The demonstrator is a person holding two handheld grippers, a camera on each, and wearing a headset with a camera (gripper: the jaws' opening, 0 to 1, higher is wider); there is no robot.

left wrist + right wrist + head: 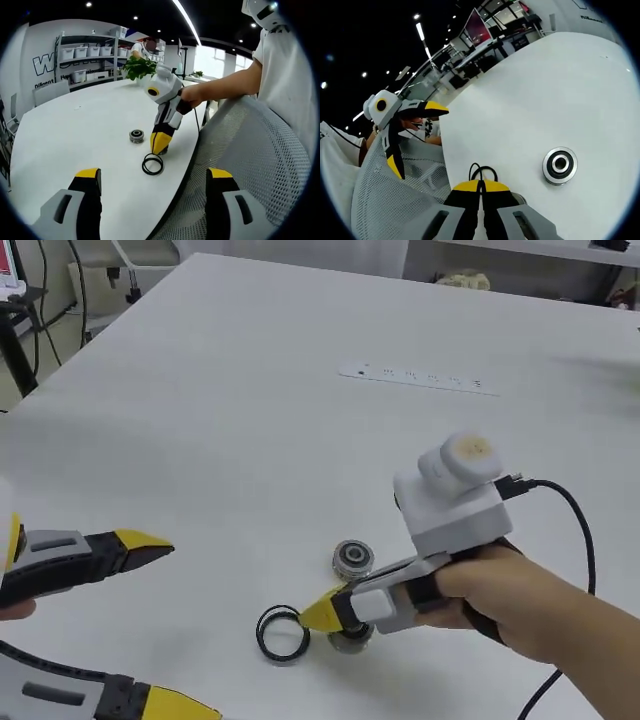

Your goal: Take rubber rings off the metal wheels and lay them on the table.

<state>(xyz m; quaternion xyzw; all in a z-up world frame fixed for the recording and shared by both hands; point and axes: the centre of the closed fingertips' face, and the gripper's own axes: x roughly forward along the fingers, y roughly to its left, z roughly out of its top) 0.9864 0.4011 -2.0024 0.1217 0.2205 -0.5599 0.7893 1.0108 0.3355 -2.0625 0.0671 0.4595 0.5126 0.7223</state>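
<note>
Two thin black rubber rings (283,633) lie overlapped on the white table (250,420), also seen in the left gripper view (152,164). My right gripper (318,613) is shut, its yellow tips pinching the edge of a rubber ring (483,171). A bare metal wheel (350,638) sits under its jaws. A second metal wheel (353,558), black-rimmed, stands just beyond (560,165) (136,135). My left gripper (192,630) hangs wide open and holds nothing, at the near left, well short of the rings (153,175).
A white power strip (417,377) lies at the far middle of the table. The right gripper's black cable (575,530) trails off to the right. A mesh chair back (240,150) stands close to the table's near edge.
</note>
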